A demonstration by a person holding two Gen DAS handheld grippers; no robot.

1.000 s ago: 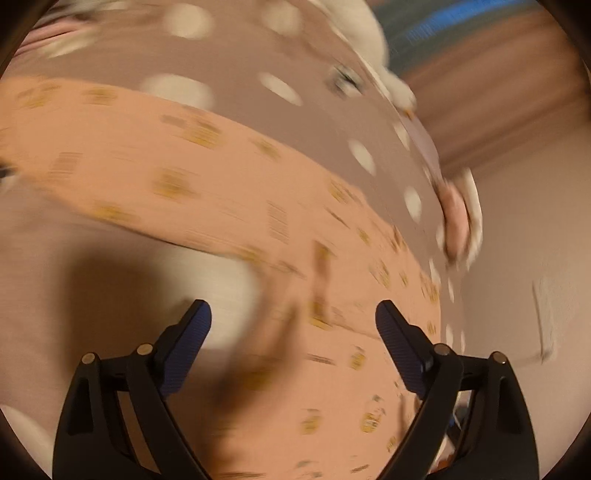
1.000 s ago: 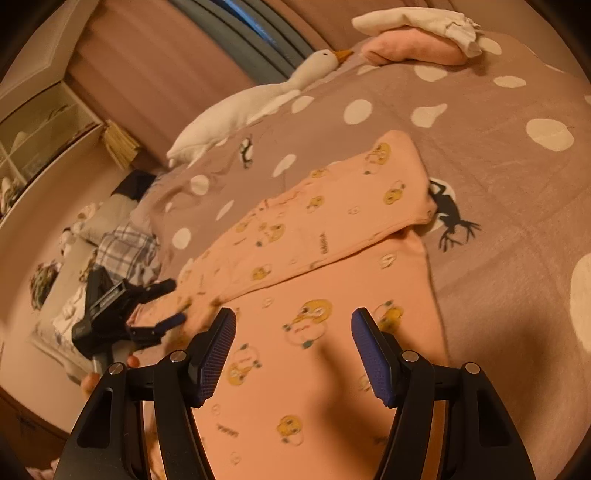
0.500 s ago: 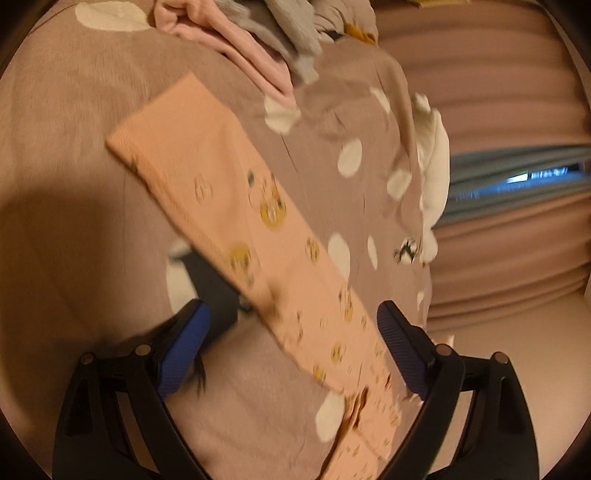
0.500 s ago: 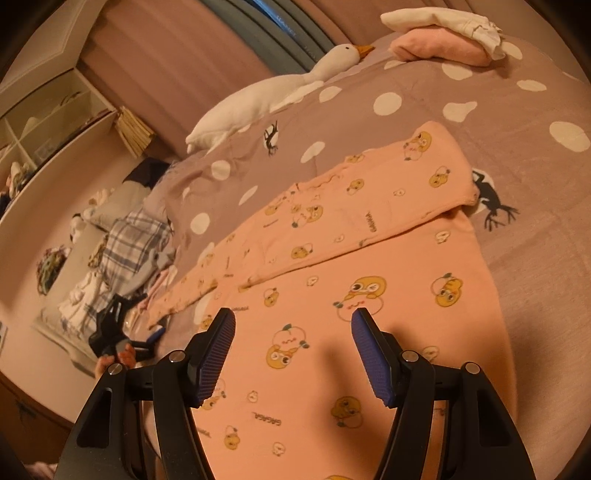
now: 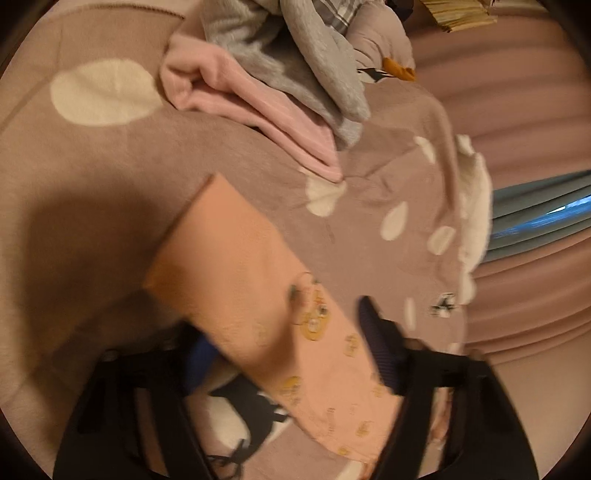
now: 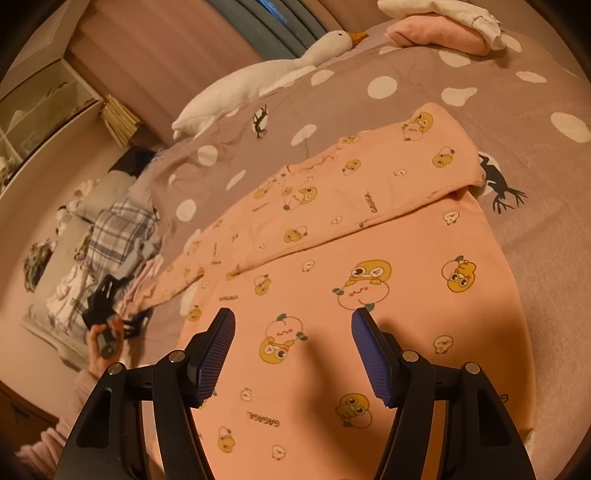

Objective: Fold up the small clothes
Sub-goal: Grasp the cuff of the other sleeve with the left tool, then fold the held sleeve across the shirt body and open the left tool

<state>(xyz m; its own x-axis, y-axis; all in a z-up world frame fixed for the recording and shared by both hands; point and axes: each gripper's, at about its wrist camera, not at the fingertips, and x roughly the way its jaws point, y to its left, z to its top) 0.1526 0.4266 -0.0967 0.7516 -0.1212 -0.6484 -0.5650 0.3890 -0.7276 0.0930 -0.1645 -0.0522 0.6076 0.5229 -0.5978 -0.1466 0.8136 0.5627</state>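
A peach child's top [image 6: 369, 277] printed with yellow cartoon figures lies flat on the dotted mauve bedspread [image 6: 406, 74], one side folded over its body. Its long sleeve [image 5: 240, 266] stretches out toward the bed's edge. My left gripper [image 5: 288, 350] is at that sleeve; its jaws are closing with the sleeve between them, and the cloth drapes over the left finger. In the right wrist view the left gripper [image 6: 107, 314] sits at the sleeve's end in a person's hand. My right gripper [image 6: 291, 354] hovers open over the top's body, holding nothing.
A heap of pink and grey clothes [image 5: 277, 92] lies just beyond the sleeve's cuff. A white goose plush [image 6: 258, 81] rests along the far edge. Folded pink and white garments [image 6: 436, 33] sit at the far corner. Plaid cloth [image 6: 118, 229] and a shelf [image 6: 37, 107] stand beside the bed.
The left gripper has swung along the sleeve to near its cuff, rolled, and its jaws have narrowed around the cloth. The right gripper has barely shifted and stays equally wide.
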